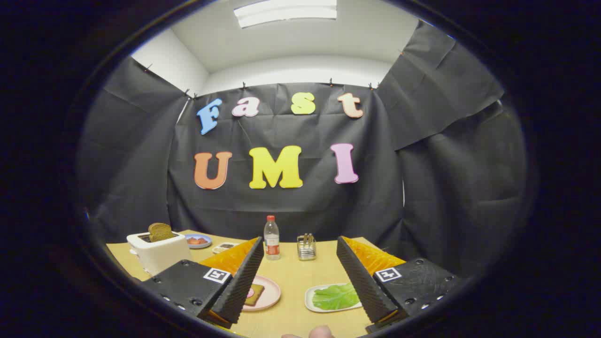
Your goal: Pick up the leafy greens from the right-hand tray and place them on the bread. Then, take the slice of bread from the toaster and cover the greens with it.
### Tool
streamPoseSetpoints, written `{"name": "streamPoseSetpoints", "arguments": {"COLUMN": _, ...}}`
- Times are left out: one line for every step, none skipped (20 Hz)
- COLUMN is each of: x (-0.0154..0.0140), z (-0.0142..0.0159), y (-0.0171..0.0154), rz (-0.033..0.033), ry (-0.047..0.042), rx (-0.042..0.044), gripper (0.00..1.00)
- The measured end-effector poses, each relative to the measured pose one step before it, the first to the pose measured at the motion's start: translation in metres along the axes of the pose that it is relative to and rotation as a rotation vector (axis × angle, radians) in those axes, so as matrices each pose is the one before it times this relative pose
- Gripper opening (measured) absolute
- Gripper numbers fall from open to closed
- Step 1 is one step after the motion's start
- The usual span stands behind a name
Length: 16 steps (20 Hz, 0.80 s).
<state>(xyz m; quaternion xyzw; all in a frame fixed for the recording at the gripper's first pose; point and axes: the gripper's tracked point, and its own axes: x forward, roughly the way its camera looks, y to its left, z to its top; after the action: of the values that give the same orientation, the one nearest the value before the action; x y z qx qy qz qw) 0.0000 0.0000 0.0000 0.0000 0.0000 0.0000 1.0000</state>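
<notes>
Gripper view looked along the two jaws, which stood wide apart and held nothing. The gripper [300, 281] hung above the near part of the table [296, 277]. A bit of a person's finger [321, 332] showed at the very front, between the jaws.

Just ahead, partly behind the right jaw, lay the leafy greens [335, 296] on a white tray [311, 300]. They looked flat and thin. Partly behind the left jaw sat a pink plate [271, 293] with a slice of bread [255, 295] on it. The tray and the plate were near each other but not touching.

The step in hand looked like picking up the greens, and it had not begun. To do it well, I think the gripper should turn a little to the right and go down so that the leaf sits between the jaws. It should pinch an edge softly, since a leaf may tear or slip. It should lift slowly so the tray does not drag along.

Farther back stood a bottle [271, 237] and a small metal holder [306, 247]. Off to the left stood the toaster [157, 252], with the second bread slice [160, 231] poking up from it. Behind it were a blue plate [199, 241] and a little dish [224, 247].
</notes>
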Motion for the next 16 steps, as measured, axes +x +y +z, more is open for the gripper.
{"name": "streamPoseSetpoints", "arguments": {"x": -0.00508, "z": 0.00315, "y": -0.00558, "rz": -0.01571, "ry": -0.01812, "rx": -0.01212, "gripper": 0.96}}
{"name": "streamPoseSetpoints", "arguments": {"x": -0.00462, "z": 0.00185, "y": -0.00449, "rz": -0.00828, "ry": -0.01205, "rx": -0.00155, "gripper": 0.96}}
{"name": "streamPoseSetpoints", "arguments": {"x": -0.00269, "z": -0.00028, "y": -0.00190, "rz": -0.00264, "ry": -0.00815, "rx": 0.00607, "gripper": 0.96}}
{"name": "streamPoseSetpoints", "arguments": {"x": 0.00089, "z": -0.00275, "y": -0.00184, "rz": -0.00251, "ry": -0.00174, "rx": 0.00438, "gripper": 0.95}}
{"name": "streamPoseSetpoints", "arguments": {"x": 0.00325, "z": -0.00637, "y": -0.00114, "rz": 0.00170, "ry": 0.00400, "rx": -0.00659, "gripper": 0.95}}
{"name": "streamPoseSetpoints", "arguments": {"x": 0.00281, "z": -0.00704, "y": -0.00126, "rz": -0.00264, "ry": 0.00412, "rx": -0.00643, "gripper": 0.95}}
{"name": "streamPoseSetpoints", "arguments": {"x": 0.00360, "z": -0.00191, "y": -0.00136, "rz": -0.00427, "ry": -0.00335, "rx": 0.00017, "gripper": 0.95}}
{"name": "streamPoseSetpoints", "arguments": {"x": 0.00317, "z": -0.00215, "y": -0.00249, "rz": -0.01003, "ry": 0.00057, "rx": 0.00206, "gripper": 0.95}}
{"name": "streamPoseSetpoints", "arguments": {"x": 0.00125, "z": -0.00453, "y": -0.00113, "rz": -0.00392, "ry": 0.00926, "rx": 0.00205, "gripper": 0.95}}
{"name": "streamPoseSetpoints", "arguments": {"x": 0.00049, "z": -0.00275, "y": -0.00206, "rz": -0.00806, "ry": 0.01558, "rx": -0.00044, "gripper": 0.95}}
{"name": "streamPoseSetpoints", "arguments": {"x": 0.00049, "z": -0.00082, "y": -0.00502, "rz": -0.01608, "ry": 0.01159, "rx": -0.00389, "gripper": 0.95}}
{"name": "streamPoseSetpoints", "arguments": {"x": 0.00021, "z": 0.00017, "y": -0.00737, "rz": -0.02468, "ry": 0.00400, "rx": -0.00456, "gripper": 0.95}}
{"name": "streamPoseSetpoints", "arguments": {"x": 0.00290, "z": -0.00091, "y": -0.00444, "rz": -0.02064, "ry": 0.00543, "rx": -0.00515, "gripper": 0.95}}
{"name": "streamPoseSetpoints", "arguments": {"x": 0.00529, "z": -0.00508, "y": -0.00035, "rz": -0.00676, "ry": 0.01812, "rx": -0.01018, "gripper": 0.95}}
{"name": "streamPoseSetpoints", "arguments": {"x": 0.00624, "z": -0.00957, "y": 0.00307, "rz": 0.00367, "ry": 0.02774, "rx": -0.01137, "gripper": 0.95}}
{"name": "streamPoseSetpoints", "arguments": {"x": 0.00492, "z": -0.00770, "y": 0.00250, "rz": 0.00465, "ry": 0.02175, "rx": 0.00016, "gripper": 0.95}}
